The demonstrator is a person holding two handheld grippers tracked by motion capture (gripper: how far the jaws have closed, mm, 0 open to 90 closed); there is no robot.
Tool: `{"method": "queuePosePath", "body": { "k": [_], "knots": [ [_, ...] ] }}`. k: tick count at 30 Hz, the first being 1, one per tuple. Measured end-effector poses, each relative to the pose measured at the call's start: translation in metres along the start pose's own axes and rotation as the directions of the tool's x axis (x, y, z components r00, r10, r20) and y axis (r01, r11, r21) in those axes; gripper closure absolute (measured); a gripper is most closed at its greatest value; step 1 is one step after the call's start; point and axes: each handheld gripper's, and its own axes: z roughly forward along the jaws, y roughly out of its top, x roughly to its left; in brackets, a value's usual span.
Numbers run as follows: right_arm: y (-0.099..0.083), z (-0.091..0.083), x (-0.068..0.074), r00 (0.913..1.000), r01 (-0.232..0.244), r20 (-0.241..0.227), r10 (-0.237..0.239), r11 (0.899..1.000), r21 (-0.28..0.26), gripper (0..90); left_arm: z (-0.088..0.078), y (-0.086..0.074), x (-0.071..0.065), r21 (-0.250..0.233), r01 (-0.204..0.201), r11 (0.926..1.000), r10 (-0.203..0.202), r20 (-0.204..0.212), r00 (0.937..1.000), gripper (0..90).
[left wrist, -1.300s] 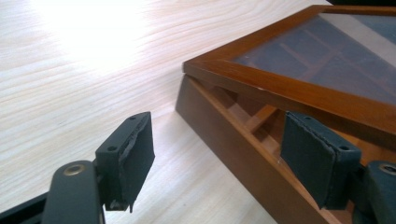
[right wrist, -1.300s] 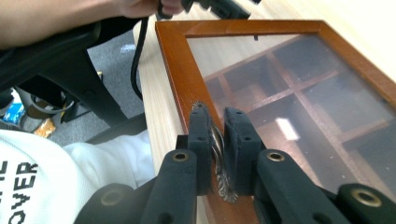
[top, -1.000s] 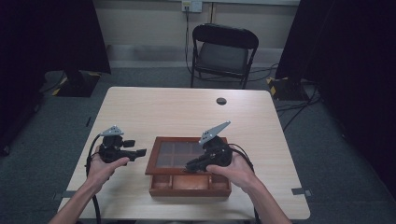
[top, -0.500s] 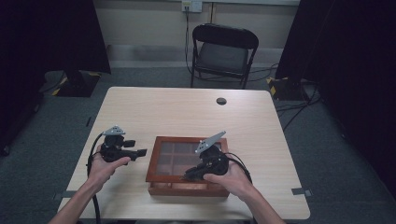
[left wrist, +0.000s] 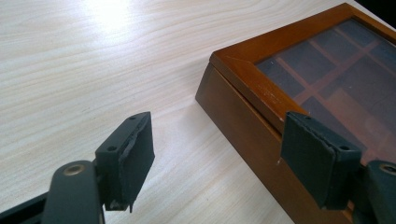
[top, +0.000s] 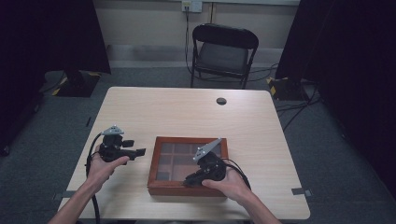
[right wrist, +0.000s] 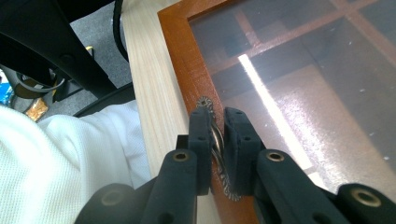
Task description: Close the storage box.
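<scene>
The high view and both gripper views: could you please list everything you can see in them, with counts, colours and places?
Wooden box: one, reddish brown, glass lid shut, near edge of table, between the hands.
Metal handle: one, silvery, ornate, on the lid's front edge.
Table: one, pale wood.
Round grommet: one, dark, far side of tabletop.
Folding chair: one, black, behind the table.
Wall socket: one, pale, on the back wall.
Left claw: one, black, open, beside the box's left end.
Right claw: one, black, shut on the metal handle.
Hands: two, holding the claws.
</scene>
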Motion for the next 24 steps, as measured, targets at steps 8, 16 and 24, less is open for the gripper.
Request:
{"method": "queuePosePath", "body": {
  "k": [8,16,24],
  "knots": [
    [-0.005,0.007,-0.002,0.9999,-0.012,-0.004,0.012,1.0,0.01,82.6,0.001,0.0,0.0,0.012,-0.007,0.9999,0.007,0.002,1.0,25.5],
    [-0.005,0.001,-0.006,0.9994,-0.035,0.001,0.035,0.999,-0.041,65.6,0.003,-0.001,0.003,0.028,0.01,0.9996,-0.009,-0.016,0.9998,25.5],
    [-0.018,-0.044,-0.038,0.9565,-0.174,0.201,0.211,0.967,-0.187,29.1,0.004,-0.001,0.011,0.059,-0.001,0.9982,0.003,-0.042,0.9991,24.8]
  ]
}}
